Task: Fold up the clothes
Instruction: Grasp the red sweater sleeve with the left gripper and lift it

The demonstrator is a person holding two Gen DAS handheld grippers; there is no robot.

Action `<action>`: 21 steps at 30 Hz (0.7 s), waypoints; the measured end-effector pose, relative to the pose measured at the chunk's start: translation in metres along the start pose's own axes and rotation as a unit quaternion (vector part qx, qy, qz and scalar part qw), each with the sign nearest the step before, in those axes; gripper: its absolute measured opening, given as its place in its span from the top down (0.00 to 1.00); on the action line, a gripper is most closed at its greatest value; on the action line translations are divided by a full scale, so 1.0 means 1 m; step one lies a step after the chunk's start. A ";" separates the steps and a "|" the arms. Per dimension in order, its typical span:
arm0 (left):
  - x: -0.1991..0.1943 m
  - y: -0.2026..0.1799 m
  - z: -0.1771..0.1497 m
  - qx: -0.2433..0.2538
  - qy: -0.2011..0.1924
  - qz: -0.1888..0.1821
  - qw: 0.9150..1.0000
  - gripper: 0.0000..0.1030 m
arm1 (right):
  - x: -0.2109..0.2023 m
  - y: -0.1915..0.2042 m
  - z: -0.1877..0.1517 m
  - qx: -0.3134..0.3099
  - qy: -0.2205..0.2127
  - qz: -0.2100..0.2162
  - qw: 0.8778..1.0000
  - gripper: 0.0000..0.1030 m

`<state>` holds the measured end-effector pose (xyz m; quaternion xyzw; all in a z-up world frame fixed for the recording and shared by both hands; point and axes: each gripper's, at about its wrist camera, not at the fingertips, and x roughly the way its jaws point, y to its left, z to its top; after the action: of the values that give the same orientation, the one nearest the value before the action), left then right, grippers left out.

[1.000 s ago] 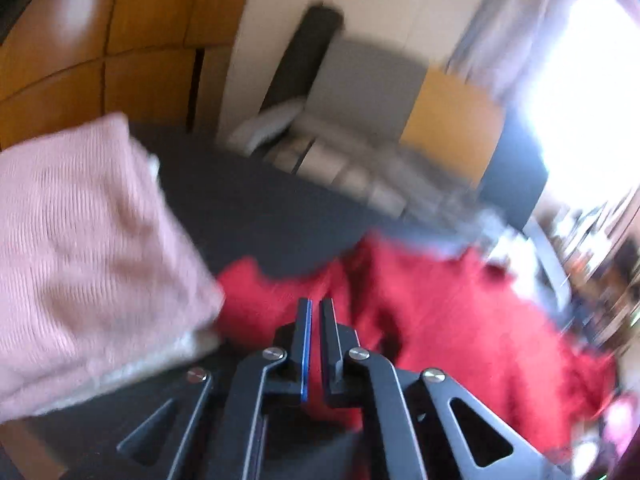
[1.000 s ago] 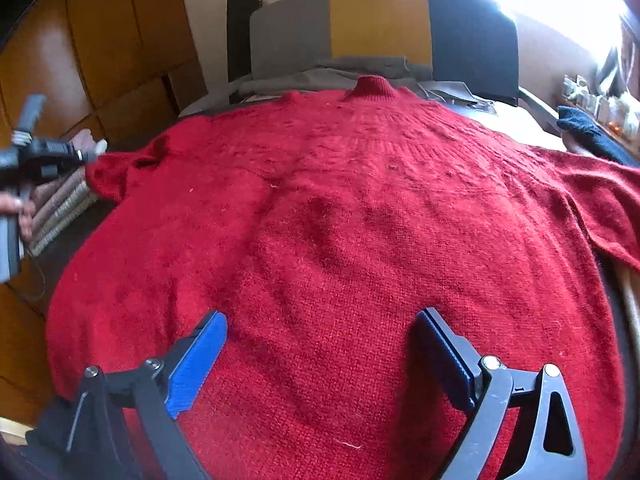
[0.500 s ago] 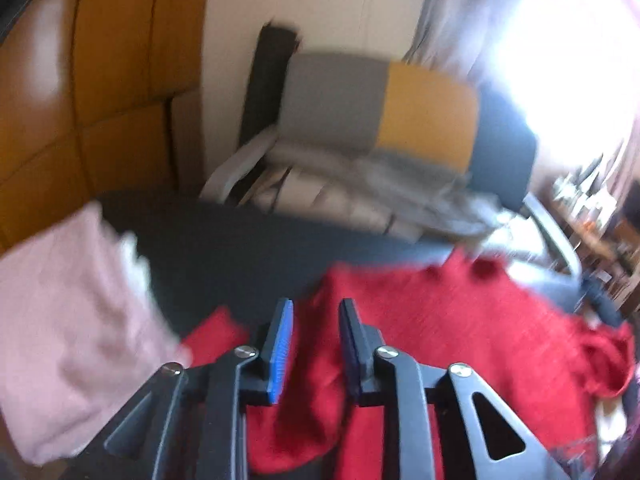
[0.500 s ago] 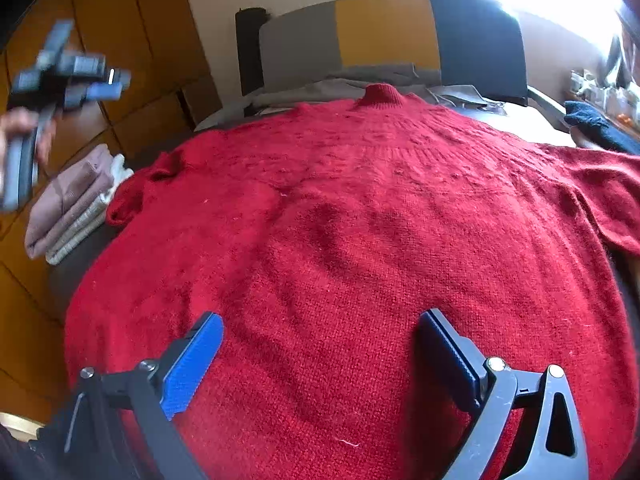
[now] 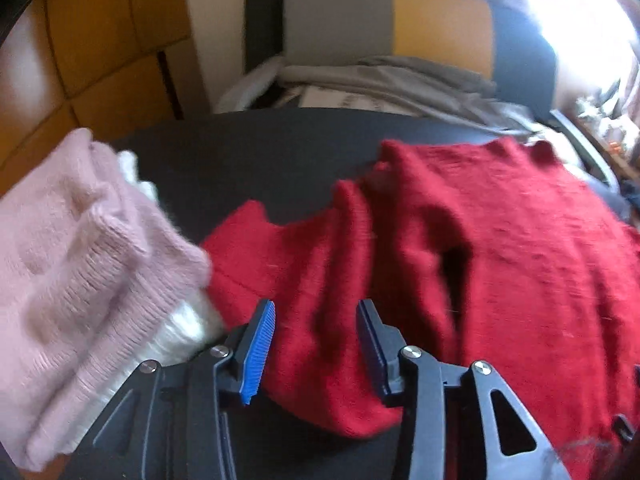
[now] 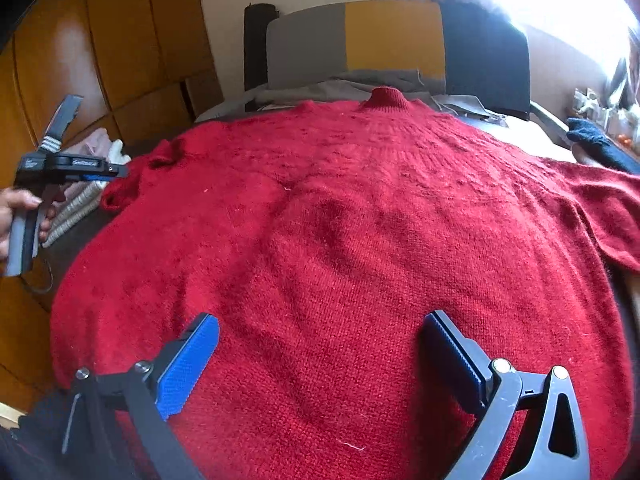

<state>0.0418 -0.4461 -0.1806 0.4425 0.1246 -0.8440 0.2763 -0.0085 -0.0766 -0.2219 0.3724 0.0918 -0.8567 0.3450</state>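
Note:
A red knit sweater point(image 6: 360, 240) lies spread flat on a dark table, collar at the far side. Its left sleeve point(image 5: 320, 272) is bunched and rumpled at the table's left. My left gripper point(image 5: 316, 320) is open, its jaws on either side of that bunched sleeve, low over it. In the right wrist view the left gripper point(image 6: 108, 174) shows at the far left, beside the sleeve end. My right gripper point(image 6: 320, 344) is wide open and empty, hovering over the sweater's lower body near the hem.
A folded pile of pink and white knitwear point(image 5: 80, 280) sits at the table's left, touching the sleeve. A grey, yellow and black chair point(image 6: 380, 48) with grey clothes stands behind the table point(image 5: 260, 152). Wooden panels line the left wall. A dark garment point(image 6: 600, 144) lies far right.
My left gripper went from shut to open, rose, then came down over the red sleeve. The right gripper stayed open and barely moved.

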 end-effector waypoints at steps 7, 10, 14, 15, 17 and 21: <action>0.020 0.046 -0.018 -0.113 0.035 -0.023 0.993 0.70 | 0.000 0.000 0.029 0.028 0.044 0.021 0.998 0.23; 0.020 0.047 -0.024 -0.117 0.024 -0.042 0.992 0.81 | 0.004 0.011 0.069 0.021 0.019 0.040 0.999 0.26; 0.007 0.053 -0.024 -0.148 -0.010 -0.074 0.986 0.89 | 0.047 0.041 0.124 -0.024 0.013 0.043 0.999 0.28; 0.000 0.055 -0.023 -0.157 -0.023 -0.085 0.984 0.89 | 0.061 0.046 0.136 -0.028 0.014 0.038 0.999 0.28; -0.013 0.063 -0.021 -0.180 -0.047 -0.113 0.976 0.89 | 0.093 0.054 0.157 -0.033 0.028 0.029 0.999 0.28; -0.036 0.071 -0.010 -0.203 -0.085 -0.159 0.963 0.89 | 0.144 0.058 0.177 -0.033 0.064 -0.011 0.997 0.32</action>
<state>0.1062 -0.4865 -0.1550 0.2787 0.3380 -0.8685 0.2317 -0.1417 -0.2681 -0.1918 0.4139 0.1457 -0.8313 0.3413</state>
